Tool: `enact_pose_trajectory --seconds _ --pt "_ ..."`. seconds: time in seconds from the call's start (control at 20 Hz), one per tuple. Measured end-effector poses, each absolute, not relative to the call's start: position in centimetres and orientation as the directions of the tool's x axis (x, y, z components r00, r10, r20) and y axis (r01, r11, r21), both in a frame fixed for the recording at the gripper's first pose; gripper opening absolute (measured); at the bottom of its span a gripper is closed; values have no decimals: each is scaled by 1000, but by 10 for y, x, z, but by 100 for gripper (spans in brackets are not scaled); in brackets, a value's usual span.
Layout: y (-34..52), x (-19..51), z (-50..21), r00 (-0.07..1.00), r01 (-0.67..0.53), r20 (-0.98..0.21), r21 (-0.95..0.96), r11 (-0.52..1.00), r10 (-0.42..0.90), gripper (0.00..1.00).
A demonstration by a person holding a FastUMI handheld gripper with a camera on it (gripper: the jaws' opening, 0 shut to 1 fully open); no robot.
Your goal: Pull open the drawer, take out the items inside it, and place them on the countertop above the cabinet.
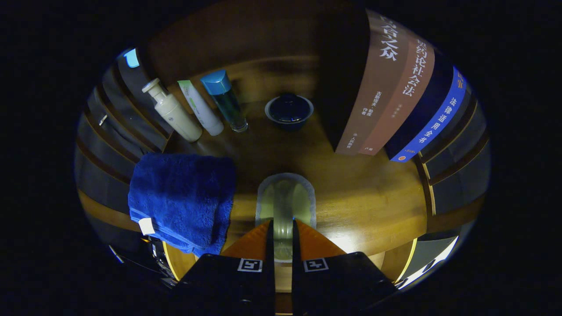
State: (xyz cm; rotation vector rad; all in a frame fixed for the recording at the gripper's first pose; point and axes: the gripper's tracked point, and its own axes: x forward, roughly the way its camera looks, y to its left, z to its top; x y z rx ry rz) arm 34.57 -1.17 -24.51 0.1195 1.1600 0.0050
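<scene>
My gripper (283,231) is shut on a pale green, translucent item (285,199) with a frosted rim. Its narrow lower part is pinched between the two orange fingers (253,242), and its rounded end sticks out ahead of them. I cannot tell exactly what the item is. It is over the front part of the wooden countertop (364,206); whether it touches the wood is unclear. A folded blue towel (182,199) lies on the countertop just left of the fingers, hanging over the front edge.
Beyond the fingers stands a dark lidded bowl (289,112). Left of it lean a cream pump bottle (173,112), a white tube (199,107) and a blue-capped bottle (226,101). Upright books (395,92) stand at the right. Slatted walls flank both sides.
</scene>
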Motion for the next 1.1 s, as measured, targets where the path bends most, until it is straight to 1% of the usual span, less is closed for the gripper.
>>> enact_pose_trajectory --seconds 0.2,0.25,0.3,0.55,0.7,0.85,0.95,1.1 --pt "-14 346 -244 412 67 -909 103 992 67 26" --pt "-16 345 -245 415 69 -908 102 992 64 33" --pt "-16 345 -245 417 74 -907 106 992 66 37" --pt "-18 339 -240 459 83 -885 127 989 75 100" --pt "-21 333 -224 519 80 -851 136 987 75 100" --pt "-20 317 -194 628 65 -775 143 988 71 100" --pt "-19 298 -167 727 49 -683 148 988 67 100" --pt "-27 261 -127 854 53 -520 130 990 22 100"
